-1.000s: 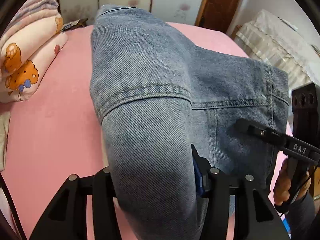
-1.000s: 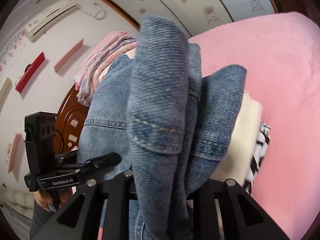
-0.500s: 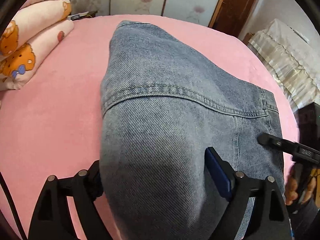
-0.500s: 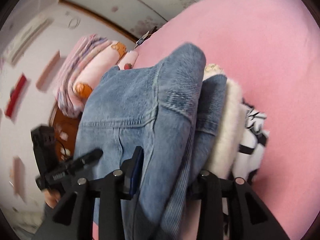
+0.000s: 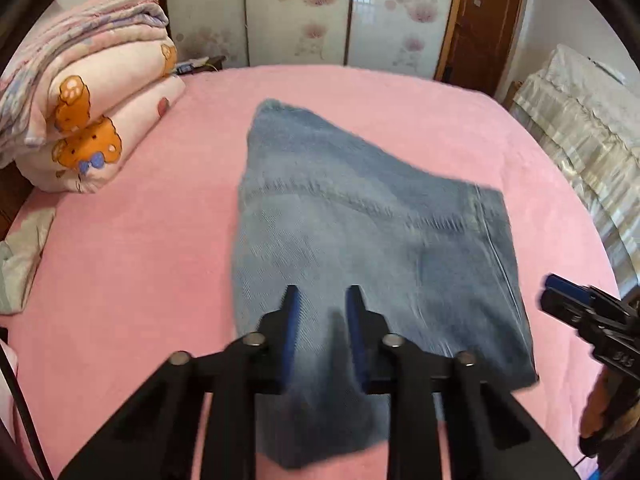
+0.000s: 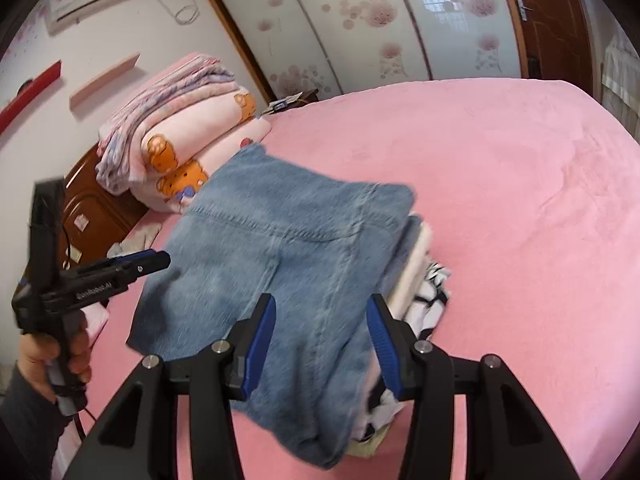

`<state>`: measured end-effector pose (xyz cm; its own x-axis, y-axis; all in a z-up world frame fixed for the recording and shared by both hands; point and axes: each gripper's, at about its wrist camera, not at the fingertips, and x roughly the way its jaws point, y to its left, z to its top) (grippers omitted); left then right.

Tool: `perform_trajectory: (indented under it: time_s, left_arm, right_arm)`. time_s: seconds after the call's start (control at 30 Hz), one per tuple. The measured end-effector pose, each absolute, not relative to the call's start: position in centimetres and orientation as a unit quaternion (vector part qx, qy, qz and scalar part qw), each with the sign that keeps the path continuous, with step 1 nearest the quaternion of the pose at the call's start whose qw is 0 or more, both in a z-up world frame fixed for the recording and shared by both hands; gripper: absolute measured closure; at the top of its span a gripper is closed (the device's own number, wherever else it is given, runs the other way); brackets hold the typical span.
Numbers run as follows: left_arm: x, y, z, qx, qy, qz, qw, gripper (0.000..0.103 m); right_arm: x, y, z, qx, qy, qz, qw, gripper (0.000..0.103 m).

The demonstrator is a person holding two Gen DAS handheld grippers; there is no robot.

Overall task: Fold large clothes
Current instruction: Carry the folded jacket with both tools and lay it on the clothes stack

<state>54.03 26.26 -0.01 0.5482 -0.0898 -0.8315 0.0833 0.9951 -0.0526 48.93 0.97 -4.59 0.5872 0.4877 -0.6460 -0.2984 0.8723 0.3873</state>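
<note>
Grippers [image 5: 322, 300] free — jeans [image 5: 360, 240] folded.

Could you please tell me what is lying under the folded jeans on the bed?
Under the jeans, a cream garment and a black-and-white one stick out on one side; anything further beneath is covered.

Folded blue denim jeans [image 5: 360, 232] lie flat on the pink bed cover, near its front edge. Fabric light, faded blue, with stitched seams crossing the top layer; one seam runs across, another runs down toward the near edge. Shape roughly rectangular at the near end, tapering to a point toward the far side. Right wrist view: jeans [image 6: 280, 248] rest on top of a small stack, a cream-white garment [image 6: 416, 264] just under them, then a black-and-white patterned garment [image 6: 432, 300] poking out at the right edge. Edges of the denim are motion-blurred.
</note>
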Motion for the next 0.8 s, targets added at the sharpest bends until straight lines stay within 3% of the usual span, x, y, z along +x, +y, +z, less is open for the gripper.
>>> perform_trajectory:
  time_s: [0.1, 0.27, 0.8]
  left_arm:
    - [52.7, 25.7, -0.8, 0.050, 0.459, -0.035, 0.886, 0.084]
    - [52.6, 26.2, -1.9, 0.047, 0.467, -0.016, 0.883, 0.084]
    - [53.4, 26.0, -2.3, 0.048, 0.451, 0.009, 0.891, 0.084]
  right_arm:
    - [49.0, 3.1, -5.5, 0.112, 0.412, 0.232, 0.874, 0.069]
    - [50.1, 4.3, -9.1, 0.069, 0.460, 0.182, 0.867, 0.080]
    - [49.8, 3.5, -10.0, 0.090, 0.455, 0.176, 0.868, 0.079]
